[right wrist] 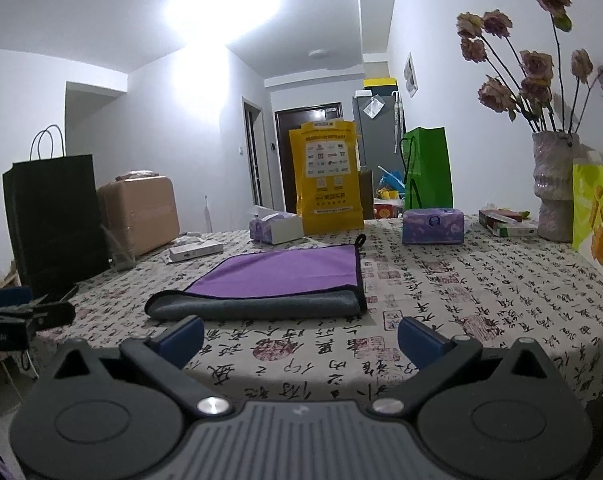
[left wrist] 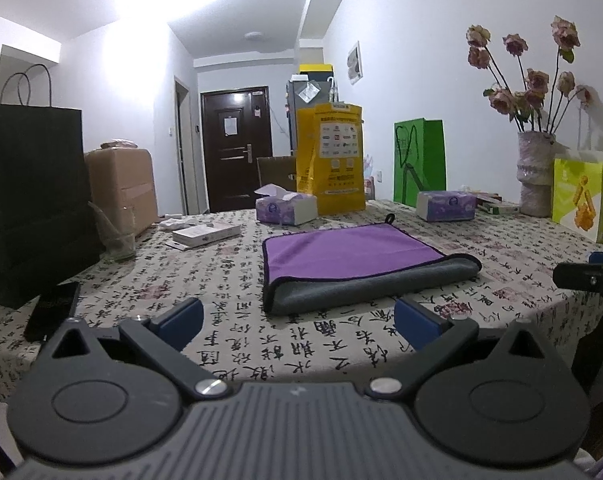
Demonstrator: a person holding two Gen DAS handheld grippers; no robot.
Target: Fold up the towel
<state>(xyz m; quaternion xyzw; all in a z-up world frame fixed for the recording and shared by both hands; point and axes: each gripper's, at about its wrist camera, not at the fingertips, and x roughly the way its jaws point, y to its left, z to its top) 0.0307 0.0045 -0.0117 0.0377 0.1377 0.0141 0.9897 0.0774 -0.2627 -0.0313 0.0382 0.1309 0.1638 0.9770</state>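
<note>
1. Your towel [left wrist: 353, 254] lies folded on the table [left wrist: 229, 280], a soft plush slab: purple face up with a dark bound hem, grey layer beneath, rounded grey fold [right wrist: 257, 306] facing the near edge.
2. A small black hanging loop [right wrist: 359, 241] sits at its far corner.
3. Its long axis runs along the near edge of the table; the fold line runs the same way.
4. The tablecloth is flat, printed with black calligraphy and red seals.
5. Your left gripper [left wrist: 297, 322] and right gripper [right wrist: 301, 336] both hover at the near edge, blue pads spread wide, holding nothing, clear of the towel.
6. Bare cloth surrounds the towel on all sides; tissue boxes [left wrist: 286, 208], a yellow bag [right wrist: 327, 176] and a vase [right wrist: 553, 184] stand along the far edge.
</note>
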